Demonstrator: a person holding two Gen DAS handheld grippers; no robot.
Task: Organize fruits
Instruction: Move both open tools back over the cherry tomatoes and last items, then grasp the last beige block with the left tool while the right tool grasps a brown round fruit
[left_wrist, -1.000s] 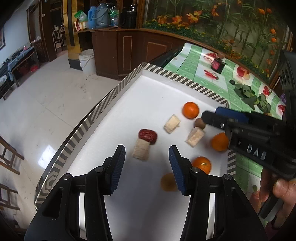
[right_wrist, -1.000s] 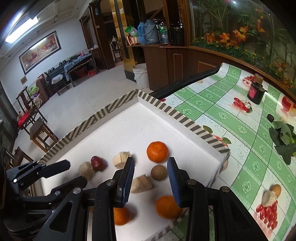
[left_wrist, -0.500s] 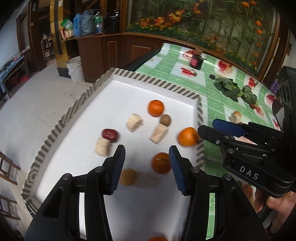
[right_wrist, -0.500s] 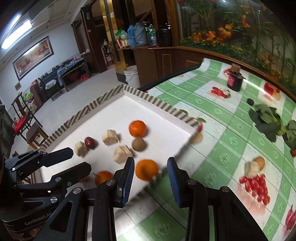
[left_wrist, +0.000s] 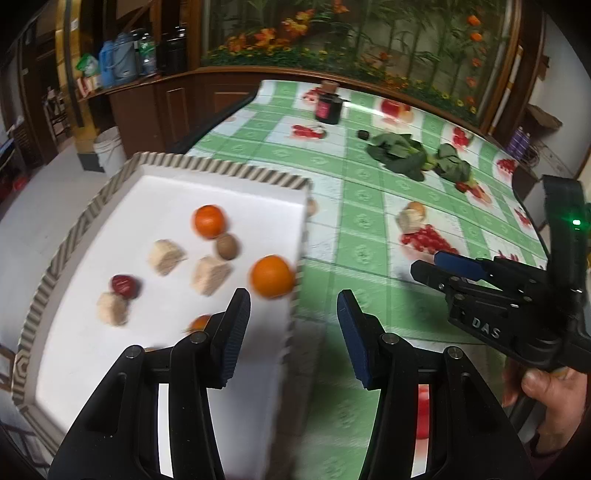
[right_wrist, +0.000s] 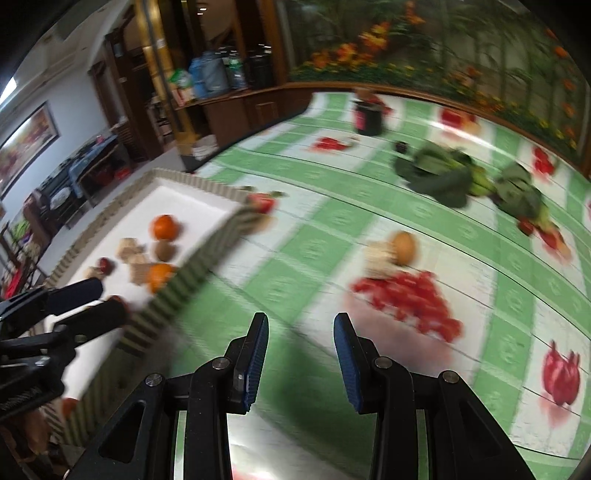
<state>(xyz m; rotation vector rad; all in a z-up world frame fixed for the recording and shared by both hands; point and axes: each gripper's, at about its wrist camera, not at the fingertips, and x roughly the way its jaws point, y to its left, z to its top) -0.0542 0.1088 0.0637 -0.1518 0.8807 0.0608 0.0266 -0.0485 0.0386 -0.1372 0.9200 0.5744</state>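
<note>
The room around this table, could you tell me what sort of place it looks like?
Probably a home dining or living room. The table wears a green checked fruit-print tablecloth, a wooden cabinet carries flasks and bottles, and a flower mural fills the back wall.

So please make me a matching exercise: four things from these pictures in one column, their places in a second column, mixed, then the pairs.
Things:
1. round orange fruit
2. dark red jar
3. dark green leafy vegetables
4. small dark red fruit

Places:
A. far end of the green checked tablecloth
B. white tray, beside its right rim
C. tablecloth, middle right
D. white tray, left part, touching a beige chunk

Pairs: 1-B, 2-A, 3-C, 4-D
</note>
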